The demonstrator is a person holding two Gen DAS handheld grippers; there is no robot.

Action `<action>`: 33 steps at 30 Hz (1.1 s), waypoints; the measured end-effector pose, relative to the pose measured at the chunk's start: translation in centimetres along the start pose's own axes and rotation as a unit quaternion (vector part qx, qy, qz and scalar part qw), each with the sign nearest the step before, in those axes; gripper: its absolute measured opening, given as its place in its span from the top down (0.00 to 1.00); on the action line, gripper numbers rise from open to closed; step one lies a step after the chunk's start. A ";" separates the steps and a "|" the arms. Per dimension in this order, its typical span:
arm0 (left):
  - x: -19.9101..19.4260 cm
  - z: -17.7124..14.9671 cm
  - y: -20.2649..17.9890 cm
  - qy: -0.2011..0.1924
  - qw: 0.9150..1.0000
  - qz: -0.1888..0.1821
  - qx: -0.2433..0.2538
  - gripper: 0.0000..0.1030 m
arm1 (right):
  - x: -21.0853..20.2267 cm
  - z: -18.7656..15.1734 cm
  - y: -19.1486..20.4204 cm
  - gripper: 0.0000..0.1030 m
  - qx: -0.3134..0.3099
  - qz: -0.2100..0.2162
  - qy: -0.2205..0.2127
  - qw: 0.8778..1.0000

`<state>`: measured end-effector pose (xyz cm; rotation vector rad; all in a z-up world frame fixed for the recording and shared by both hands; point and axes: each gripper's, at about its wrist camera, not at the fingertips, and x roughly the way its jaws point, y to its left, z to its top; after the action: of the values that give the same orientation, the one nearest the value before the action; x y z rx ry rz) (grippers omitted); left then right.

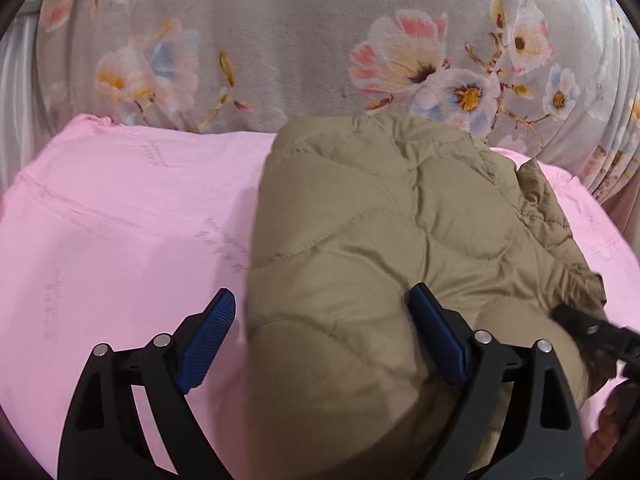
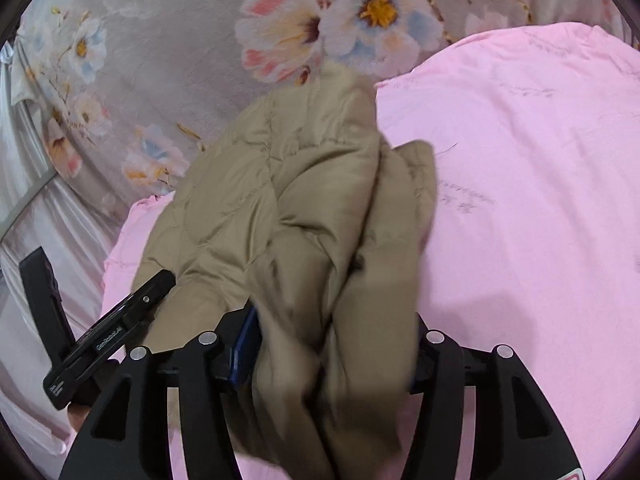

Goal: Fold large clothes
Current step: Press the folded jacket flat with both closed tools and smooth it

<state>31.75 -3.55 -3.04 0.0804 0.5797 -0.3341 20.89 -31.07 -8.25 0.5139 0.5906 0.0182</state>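
Observation:
A tan quilted jacket [image 1: 380, 220] lies bunched on a pink sheet [image 1: 120, 220]. My left gripper [image 1: 324, 336] stands wide open over the jacket's near left edge. Its left pad [image 1: 212, 340] hangs over bare sheet, while its right pad [image 1: 436, 340] rests against the padding. In the right wrist view a thick fold of the jacket [image 2: 288, 184] fills the space between the jaws of my right gripper [image 2: 332, 356]. The left blue pad [image 2: 244, 352] shows beside the cloth, which hides the right pad. The cloth there is blurred and looks slack, not pinched.
A grey floral blanket [image 1: 280, 40] is heaped along the far side of the sheet. White satin-like fabric [image 2: 32, 240] hangs at the left. The other gripper's black fingers [image 2: 120, 316] reach in at the jacket's left edge. The pink sheet [image 2: 520, 160] spreads to the right.

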 end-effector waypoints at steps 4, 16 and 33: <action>-2.5 1.2 0.5 0.016 0.999 0.033 0.020 0.43 | -5.7 0.9 0.5 0.69 -0.025 -0.024 -0.056 0.998; 0.6 6.2 -4.8 0.053 0.998 0.021 0.002 1.00 | 3.0 4.1 7.5 0.99 -0.132 -0.116 -0.012 0.984; 5.8 2.5 -6.6 0.016 0.997 0.068 0.044 1.00 | 7.4 1.3 4.6 0.99 -0.113 -0.131 -0.013 0.985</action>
<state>35.43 -11.87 -4.05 0.2087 0.5881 -0.2270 28.39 -26.49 -9.09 0.2134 0.6182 -0.1686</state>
